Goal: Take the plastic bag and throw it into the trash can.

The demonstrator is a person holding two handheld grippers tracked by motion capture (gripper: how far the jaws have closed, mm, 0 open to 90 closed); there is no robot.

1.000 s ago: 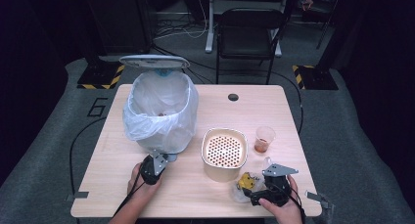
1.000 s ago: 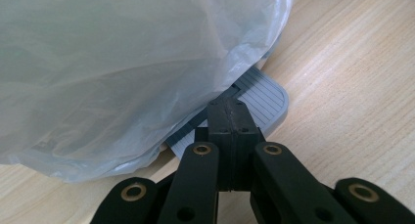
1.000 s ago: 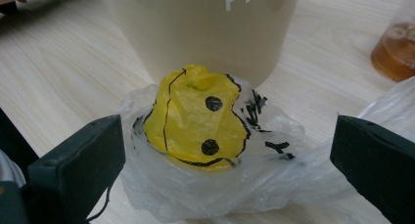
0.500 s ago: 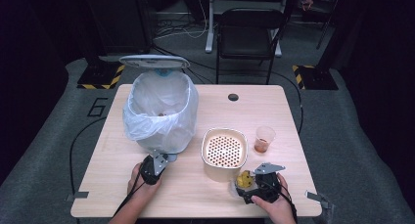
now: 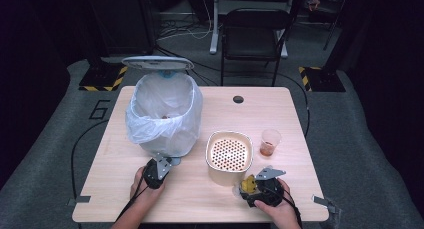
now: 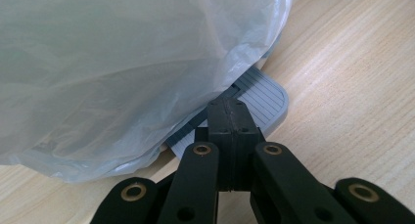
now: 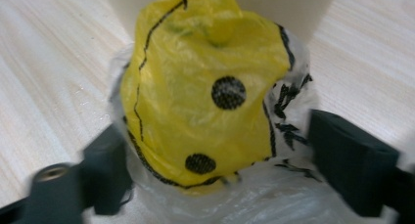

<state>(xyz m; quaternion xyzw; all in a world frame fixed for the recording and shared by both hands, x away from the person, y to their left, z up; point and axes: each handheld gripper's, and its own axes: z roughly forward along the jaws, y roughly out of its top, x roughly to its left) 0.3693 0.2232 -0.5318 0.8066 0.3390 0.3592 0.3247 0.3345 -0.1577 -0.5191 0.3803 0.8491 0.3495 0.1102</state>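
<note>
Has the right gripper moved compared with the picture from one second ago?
Yes. The right gripper has come down and left onto the yellow wrapper, nearer the perforated container; its fingers have been closing around the wrapper.

Matte black plastic tongs [image 6: 230, 121] with brass-ringed pivot pins; each black handheld unit carries a grey three-cornered plate [image 5: 270, 173] and trails a black cable [image 5: 131, 205].

The left gripper [image 6: 230, 117] has its black jaws pressed together, their tips resting on the ribbed grey pedal [image 6: 262, 94] that sticks out from under the bin's clear plastic liner [image 6: 122, 62], above the pale wooden tabletop [image 6: 352, 87].
</note>
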